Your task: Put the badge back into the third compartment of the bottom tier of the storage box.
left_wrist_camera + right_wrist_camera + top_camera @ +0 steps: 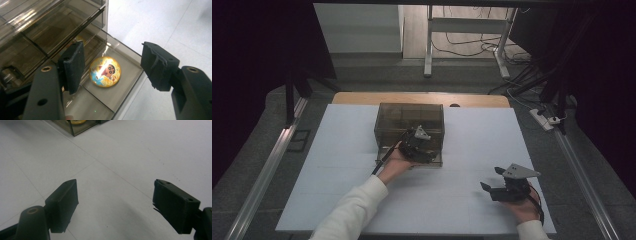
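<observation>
**Now over the open drawer, both claws empty**

Right now my left gripper [112,65] hangs over the smoky clear drawer box [409,131] that stands near the middle of the white table [337,170], a little toward the far side. Its jaws are spread wide and hold nothing. Between them, lower down, a round cartoon badge [105,71] lies flat on the floor of the pulled-out drawer [130,72] — yellow and blue, with a small figure's face printed on it. I touch neither the badge nor the drawer walls.

My right gripper [493,179] sits well apart, near the table's near right corner, low over bare white surface. Its jaws are also wide open and empty — the box's corner shows far off in its own view.
</observation>
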`<action>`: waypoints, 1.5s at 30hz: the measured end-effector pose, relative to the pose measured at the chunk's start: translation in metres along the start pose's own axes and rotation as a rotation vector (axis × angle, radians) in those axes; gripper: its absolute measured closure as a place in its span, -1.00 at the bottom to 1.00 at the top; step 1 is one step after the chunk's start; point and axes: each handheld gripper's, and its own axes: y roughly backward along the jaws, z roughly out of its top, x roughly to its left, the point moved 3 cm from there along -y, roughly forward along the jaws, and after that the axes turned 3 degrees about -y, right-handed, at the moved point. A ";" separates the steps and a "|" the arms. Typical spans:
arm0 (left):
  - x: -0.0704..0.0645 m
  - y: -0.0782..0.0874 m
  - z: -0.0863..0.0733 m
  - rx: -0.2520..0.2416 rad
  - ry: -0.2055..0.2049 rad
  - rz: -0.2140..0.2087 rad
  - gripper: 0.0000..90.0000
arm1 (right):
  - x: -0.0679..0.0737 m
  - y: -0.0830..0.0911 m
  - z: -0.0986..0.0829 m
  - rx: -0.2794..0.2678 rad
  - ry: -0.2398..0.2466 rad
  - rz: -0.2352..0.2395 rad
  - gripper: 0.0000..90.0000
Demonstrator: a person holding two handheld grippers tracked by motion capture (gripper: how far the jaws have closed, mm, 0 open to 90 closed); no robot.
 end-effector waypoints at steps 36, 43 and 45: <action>-0.004 0.093 -0.062 -0.060 0.009 0.056 -0.45 | 0.005 0.008 -0.003 -0.019 -0.013 0.013 -0.55; 0.005 0.113 -0.087 -0.069 0.049 0.085 -0.47 | 0.006 0.009 -0.006 -0.015 -0.016 0.013 -0.55; 0.007 0.118 -0.095 -0.075 0.062 0.089 -0.47 | 0.005 0.011 -0.007 -0.014 -0.015 0.009 -0.55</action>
